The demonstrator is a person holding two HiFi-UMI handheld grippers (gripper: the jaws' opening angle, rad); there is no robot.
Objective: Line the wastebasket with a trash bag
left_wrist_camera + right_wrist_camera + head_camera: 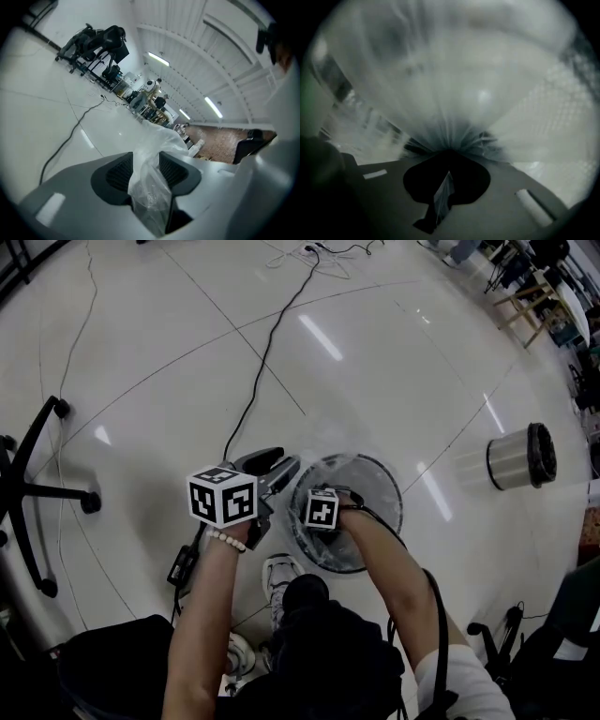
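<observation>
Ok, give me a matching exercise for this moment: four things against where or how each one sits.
Things:
1. left gripper
2. right gripper
3. thin black cable
4. pale cylinder with a dark rim

Places or states:
A. lying on its side, well apart from the wastebasket
B. down inside the round dark mesh wastebasket, fingers shut on the clear plastic trash bag
C. beside the wastebasket's rim, bag film between its parted fingers
D. trailing across the white tiled floor towards the wastebasket

Pairs: 1-C, 2-B, 3-D, 4-A.
</observation>
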